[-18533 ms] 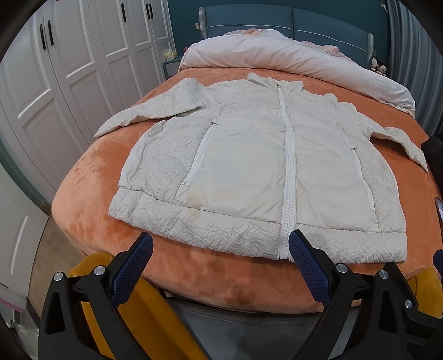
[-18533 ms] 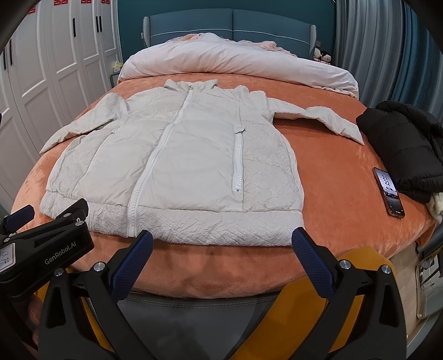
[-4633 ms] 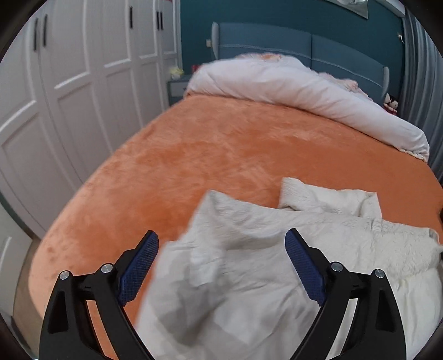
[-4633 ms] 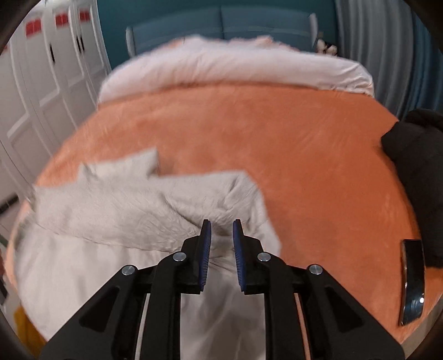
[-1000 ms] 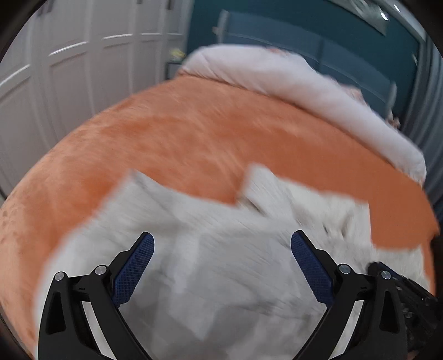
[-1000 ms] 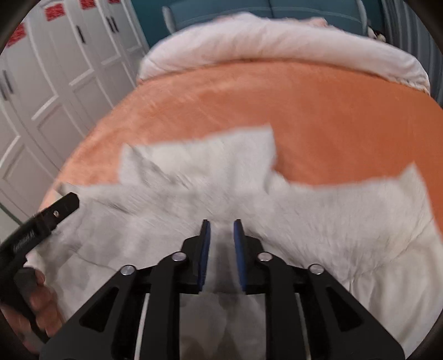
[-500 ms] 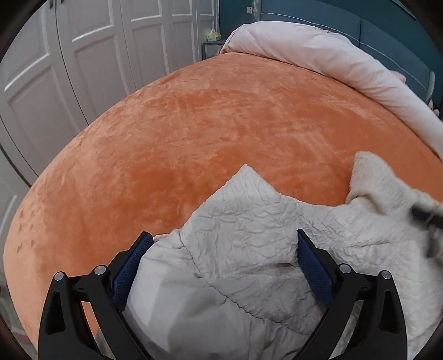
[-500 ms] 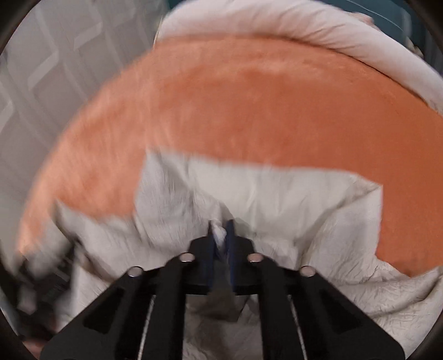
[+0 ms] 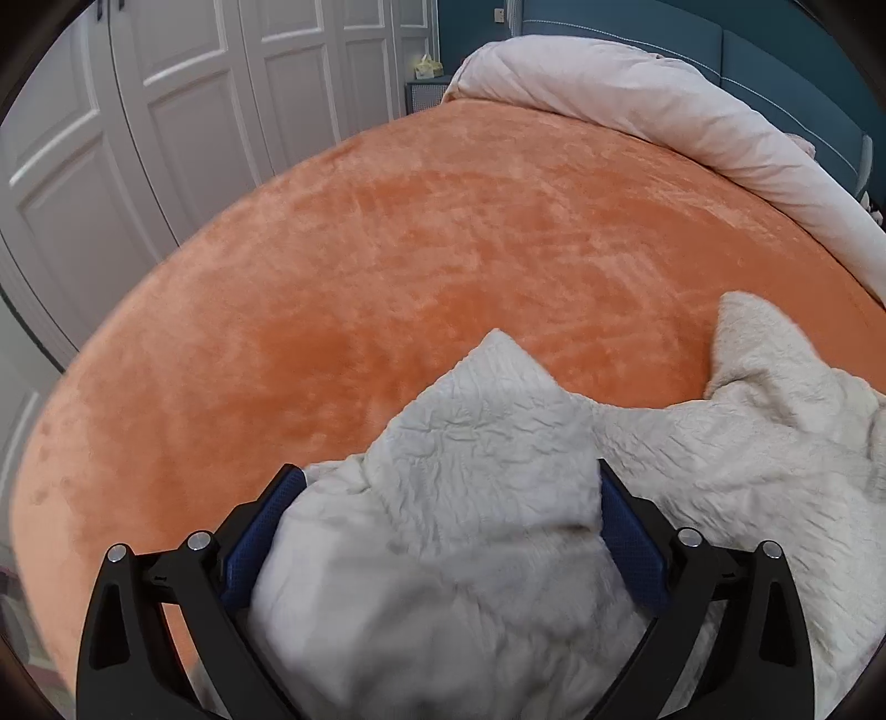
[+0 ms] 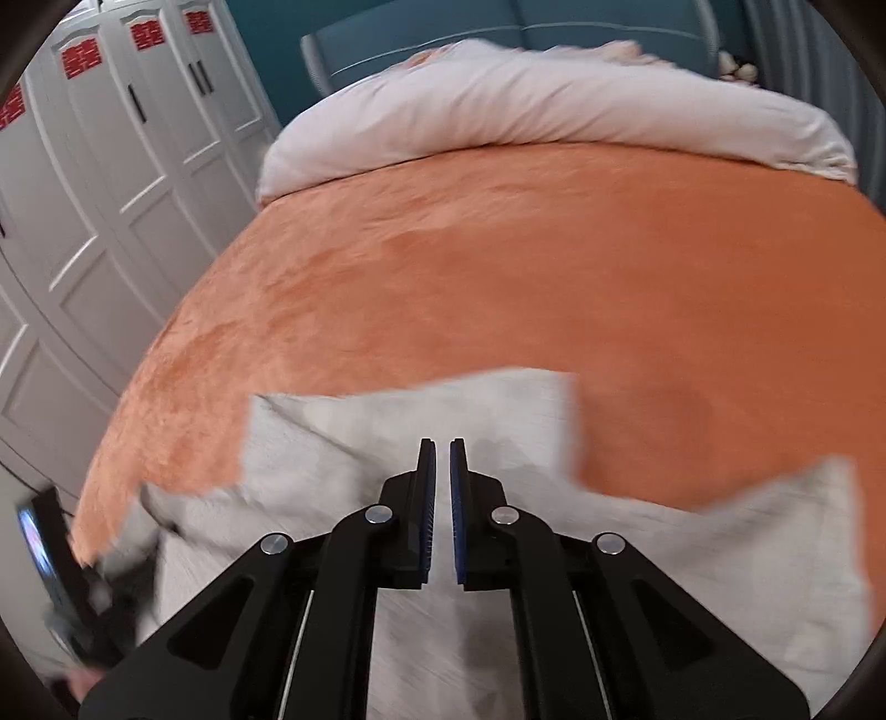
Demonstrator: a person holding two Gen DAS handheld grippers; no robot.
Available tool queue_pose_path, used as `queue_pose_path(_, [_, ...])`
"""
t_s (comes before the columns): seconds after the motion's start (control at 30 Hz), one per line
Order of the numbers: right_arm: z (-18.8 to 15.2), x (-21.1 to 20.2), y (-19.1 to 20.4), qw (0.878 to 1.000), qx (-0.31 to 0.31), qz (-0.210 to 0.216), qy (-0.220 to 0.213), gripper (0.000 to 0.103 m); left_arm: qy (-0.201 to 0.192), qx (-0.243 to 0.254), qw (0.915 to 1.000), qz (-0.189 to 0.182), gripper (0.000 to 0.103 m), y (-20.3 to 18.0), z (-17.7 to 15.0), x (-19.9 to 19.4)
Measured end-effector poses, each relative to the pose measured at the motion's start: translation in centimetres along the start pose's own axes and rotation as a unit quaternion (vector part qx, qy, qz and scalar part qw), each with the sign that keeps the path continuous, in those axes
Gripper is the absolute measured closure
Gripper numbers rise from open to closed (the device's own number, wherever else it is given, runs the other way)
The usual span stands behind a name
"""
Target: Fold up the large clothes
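Your orange plush bedspread (image 9: pixel 443 232) covered the whole bed and filled most of both views. A rolled pale-pink duvet (image 9: pixel 637 105) lay along its far edge, in front of a blue padded headboard (image 10: pixel 443 27), and white panelled wardrobe doors (image 9: pixel 166 111) stood along the left side.

The cream crinkle-textured padded jacket (image 9: pixel 470 498) lay bunched on the near part of the bedspread, close under both of your tools. In the left wrist view a pointed fold of it rose in the middle and a second peak stood further right, with smoother cloth heaped below. In the right wrist view it looked blurred, one squarish flap reaching toward the middle of the bed.

Your left gripper (image 9: pixel 448 531) had its blue-padded fingers (image 9: pixel 260 531) spread wide, with a thick mound of jacket filling the space between them and touching both pads. Your right gripper (image 10: pixel 442 509) hovered over the jacket with its fingers nearly pressed together, a narrow slit left between them and no cloth visible in it.
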State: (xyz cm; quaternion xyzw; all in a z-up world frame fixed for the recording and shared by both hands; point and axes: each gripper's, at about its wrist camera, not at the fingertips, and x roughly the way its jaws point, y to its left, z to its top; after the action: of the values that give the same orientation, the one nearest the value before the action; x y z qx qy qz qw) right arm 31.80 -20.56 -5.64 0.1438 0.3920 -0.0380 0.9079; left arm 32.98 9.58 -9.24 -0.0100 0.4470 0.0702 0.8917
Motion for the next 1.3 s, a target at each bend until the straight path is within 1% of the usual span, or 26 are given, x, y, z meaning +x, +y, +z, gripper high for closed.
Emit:
queue_pose_path(0.03, [-0.4, -0.8, -1.7, 1.0, -0.005, -0.012, -0.001, 0.097, -0.012, -0.003, 0.9999, -0.008, 0.007, -0.2, 0.1, -1.4])
queue_pose_path(0.07, [-0.6, -1.2, -3.1, 1.0, -0.008, -0.027, 0.0, 0.097, -0.028, -0.005, 0.9992, -0.028, 0.007, -0.7, 0.4, -3.0])
queue_pose_path(0.1, [-1.1, -1.4, -4.6, 0.999, -0.008, -0.042, 0.01, 0.097, -0.038, -0.004, 0.9985, -0.04, 0.007, -1.3, 0.6, -4.2])
queue_pose_path(0.13, [-1.4, -1.3, -5.7, 0.999, -0.002, -0.044, 0.02, 0.098, -0.048, 0.002, 0.9975, -0.052, 0.007, -2.3, 1.1, -5.3])
queue_pose_path(0.2, [-2.1, -0.3, -7.3, 0.999, 0.027, -0.021, 0.038, 0.098, -0.057, 0.024, 0.9938, -0.093, 0.007, -5.5, 1.9, -7.1])
queue_pose_path(0.27, [-2.2, 0.5, -7.0, 0.998, 0.034, -0.018, 0.044, 0.097, -0.065, 0.058, 0.9884, -0.124, 0.005, -9.2, 2.3, -8.3])
queue_pose_path(0.3, [-2.0, 0.8, -6.5, 0.998, 0.032, -0.009, 0.045, 0.097, -0.069, 0.089, 0.9848, -0.132, 0.005, -11.6, 2.1, -8.6])
queue_pose_path(0.37, [-1.1, 1.1, -5.4, 0.998, 0.03, 0.018, 0.049, 0.096, -0.071, 0.144, 0.98, -0.117, 0.005, -15.1, 1.3, -8.0])
queue_pose_path(0.4, [-0.5, 1.7, -4.5, 0.997, 0.026, 0.033, 0.06, 0.096, -0.063, 0.17, 0.9778, -0.104, 0.005, -16.8, 0.7, -7.1])
queue_pose_path(0.47, [0.1, 3.6, -3.2, 0.995, 0.013, 0.035, 0.093, 0.096, -0.042, 0.196, 0.9764, -0.079, 0.005, -18.3, -0.3, -5.1])
queue_pose_path(0.5, [0.2, 5.0, -2.5, 0.993, 0.0, 0.025, 0.116, 0.096, -0.03, 0.197, 0.9776, -0.068, 0.005, -18.5, -0.7, -4.0])
queue_pose_path(0.57, [0.2, 6.9, -0.8, 0.99, -0.031, 0.03, 0.134, 0.096, -0.024, 0.176, 0.9814, -0.072, 0.005, -17.8, -1.2, -2.5])
queue_pose_path(0.6, [0.0, 7.4, -0.2, 0.989, -0.043, 0.03, 0.135, 0.097, -0.021, 0.168, 0.9826, -0.076, 0.005, -17.5, -1.2, -2.0])
queue_pose_path(0.67, [-0.5, 8.6, 0.7, 0.989, -0.062, 0.027, 0.133, 0.103, -0.016, 0.158, 0.9842, -0.08, 0.005, -17.2, -1.2, -1.3])
queue_pose_path(0.73, [-1.0, 9.9, 0.4, 0.989, -0.057, 0.033, 0.132, 0.103, -0.013, 0.151, 0.9851, -0.081, 0.005, -17.0, -1.4, -0.9])
queue_pose_path(0.87, [-0.7, 10.3, -1.5, 0.989, -0.01, 0.083, 0.122, 0.103, -0.015, 0.155, 0.9849, -0.076, 0.005, -17.1, -1.9, -0.4])
queue_pose_path(0.9, [-0.8, 9.9, -1.9, 0.989, 0.001, 0.094, 0.114, 0.103, -0.017, 0.156, 0.9847, -0.077, 0.005, -17.0, -2.0, -0.4])
queue_pose_path(0.93, [-0.7, 9.4, -1.9, 0.99, 0.007, 0.095, 0.104, 0.103, -0.019, 0.156, 0.9846, -0.078, 0.005, -16.9, -2.0, -0.5])
queue_pose_path(1.0, [-0.4, 6.5, -2.5, 0.994, 0.023, 0.085, 0.059, 0.099, -0.019, 0.154, 0.9847, -0.079, 0.005, -16.9, -2.0, -0.6])
queue_pose_path(1.07, [-0.7, 3.2, -3.5, 0.995, 0.045, 0.083, 0.018, 0.099, -0.019, 0.155, 0.9847, -0.077, 0.005, -17.0, -2.1, -0.6])
queue_pose_path(1.13, [-1.4, -0.1, -5.2, 0.996, 0.06, 0.068, -0.015, 0.098, -0.019, 0.155, 0.9847, -0.077, 0.005, -17.0, -2.0, -0.6])
queue_pose_path(1.17, [-1.8, -1.2, -6.1, 0.997, 0.061, 0.05, -0.025, 0.098, -0.019, 0.155, 0.9847, -0.077, 0.005, -17.0, -2.0, -0.5])
queue_pose_path(1.2, [-2.5, -2.2, -7.3, 0.998, 0.057, 0.02, -0.028, 0.098, -0.02, 0.155, 0.9847, -0.077, 0.005, -17.0, -2.1, -0.6])
queue_pose_path(1.23, [-3.0, -2.5, -8.2, 0.998, 0.056, -0.001, -0.025, 0.102, -0.02, 0.155, 0.9847, -0.077, 0.005, -17.0, -2.1, -0.6])
queue_pose_path(1.27, [-3.5, -2.6, -9.2, 0.998, 0.061, -0.01, -0.018, 0.102, -0.02, 0.155, 0.9846, -0.077, 0.005, -17.0, -2.1, -0.5])
queue_pose_path(1.3, [-4.1, -2.4, -10.6, 0.997, 0.077, -0.002, -0.006, 0.103, -0.021, 0.156, 0.9845, -0.077, 0.005, -16.9, -2.2, -0.6])
